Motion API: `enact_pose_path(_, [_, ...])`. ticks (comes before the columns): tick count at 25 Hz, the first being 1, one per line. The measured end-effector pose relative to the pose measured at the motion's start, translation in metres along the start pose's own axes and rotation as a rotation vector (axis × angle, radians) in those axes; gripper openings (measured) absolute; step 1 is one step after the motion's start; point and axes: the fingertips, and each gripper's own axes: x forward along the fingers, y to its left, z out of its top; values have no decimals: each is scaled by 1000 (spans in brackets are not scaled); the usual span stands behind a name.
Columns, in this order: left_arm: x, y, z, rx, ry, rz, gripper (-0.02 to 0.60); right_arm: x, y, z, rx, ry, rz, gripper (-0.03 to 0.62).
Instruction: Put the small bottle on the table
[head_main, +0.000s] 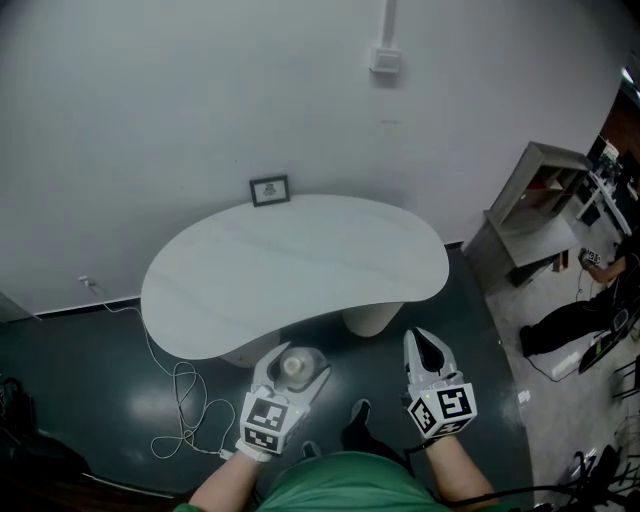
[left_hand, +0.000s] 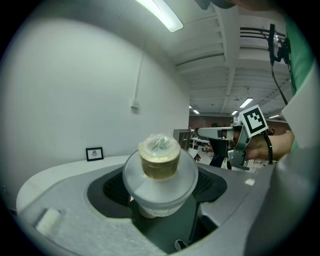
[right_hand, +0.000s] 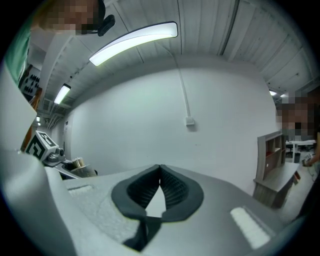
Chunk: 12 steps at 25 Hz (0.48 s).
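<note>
A small clear bottle with a yellowish cap sits upright between the jaws of my left gripper, which is shut on it just in front of the white kidney-shaped table. In the left gripper view the bottle fills the middle, its cap toward the camera, and the table lies behind it. My right gripper hangs beside it to the right, over the dark floor, with its jaws closed tip to tip and nothing between them.
A small framed picture stands at the table's far edge against the white wall. A white cable loops on the dark floor at the left. A grey shelf unit and a seated person are at the right.
</note>
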Motion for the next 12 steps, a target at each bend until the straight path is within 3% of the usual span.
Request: enact_pose_path(12, [95, 14, 33, -29, 29, 104, 347, 74, -85, 2, 67, 8, 95, 3])
